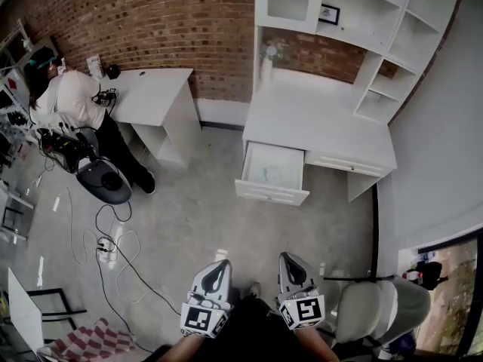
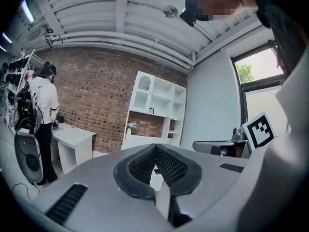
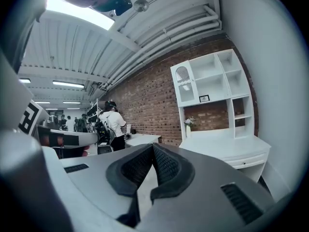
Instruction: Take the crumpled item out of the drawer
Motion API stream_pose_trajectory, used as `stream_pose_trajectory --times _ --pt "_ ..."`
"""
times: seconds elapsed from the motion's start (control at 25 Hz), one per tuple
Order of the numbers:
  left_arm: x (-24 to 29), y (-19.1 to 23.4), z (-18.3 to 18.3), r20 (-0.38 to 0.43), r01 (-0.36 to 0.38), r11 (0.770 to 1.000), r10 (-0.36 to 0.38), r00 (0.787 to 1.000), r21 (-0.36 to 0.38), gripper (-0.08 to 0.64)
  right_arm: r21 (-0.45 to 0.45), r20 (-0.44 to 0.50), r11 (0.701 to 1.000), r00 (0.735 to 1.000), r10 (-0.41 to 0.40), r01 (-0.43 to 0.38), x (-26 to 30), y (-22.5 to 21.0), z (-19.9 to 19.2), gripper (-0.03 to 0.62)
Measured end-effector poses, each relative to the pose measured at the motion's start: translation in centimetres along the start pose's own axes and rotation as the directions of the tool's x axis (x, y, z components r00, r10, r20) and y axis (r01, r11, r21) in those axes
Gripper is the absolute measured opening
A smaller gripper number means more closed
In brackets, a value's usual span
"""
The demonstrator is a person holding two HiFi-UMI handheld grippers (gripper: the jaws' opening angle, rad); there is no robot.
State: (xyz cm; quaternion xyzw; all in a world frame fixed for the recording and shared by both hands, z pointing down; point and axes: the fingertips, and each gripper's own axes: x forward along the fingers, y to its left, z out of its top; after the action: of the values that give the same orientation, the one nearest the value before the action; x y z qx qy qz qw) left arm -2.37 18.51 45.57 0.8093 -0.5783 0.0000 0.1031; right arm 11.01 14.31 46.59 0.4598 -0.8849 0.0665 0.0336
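My left gripper (image 1: 219,267) and right gripper (image 1: 289,261) hang side by side low in the head view, well apart from the open drawer (image 1: 272,194). The drawer juts from the left half of the white table (image 1: 317,119), ahead of both grippers. Its pale bottom shows only a faint smudge, and I cannot tell whether that is the crumpled item.

Both grippers are clenched with nothing in them. In the left gripper view the left gripper (image 2: 155,149) has its ribbed pads meeting at the tips. The right gripper view shows the same of the right gripper (image 3: 152,147).

Only the head view looks down into the drawer. It also takes in the checked cloth (image 1: 94,338) on the floor at the far left, the loose cables (image 1: 113,255) and the black chair (image 1: 106,181). The left gripper view adds the person in a white shirt (image 2: 42,98), standing at a second white table (image 2: 72,135) against the brick wall (image 2: 91,88), with the shelf unit (image 2: 157,98) to the right. The right gripper view adds more people (image 3: 70,123) far back on the left and the table's shut right-hand drawer (image 3: 251,161).

Each gripper's cube (image 1: 202,319) bears black-and-white square markers.
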Motion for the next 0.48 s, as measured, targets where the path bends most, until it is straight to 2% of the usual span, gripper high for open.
stream_pose_trajectory --times 0.24,0.48 --pt "7.5 3.2 -0.2 -0.013 0.028 0.999 -0.029 1.000 -0.022 0.023 -0.005 -0.040 1.000 0.999 -0.008 0.008 7.0 -3.8 -0.8 0.014" --pt "16.4 8.4 1.3 -0.004 0.086 0.996 -0.086 0.996 -0.033 0.023 -0.010 -0.073 0.998 0.995 -0.062 0.061 16.1 -7.3 0.0 0.014"
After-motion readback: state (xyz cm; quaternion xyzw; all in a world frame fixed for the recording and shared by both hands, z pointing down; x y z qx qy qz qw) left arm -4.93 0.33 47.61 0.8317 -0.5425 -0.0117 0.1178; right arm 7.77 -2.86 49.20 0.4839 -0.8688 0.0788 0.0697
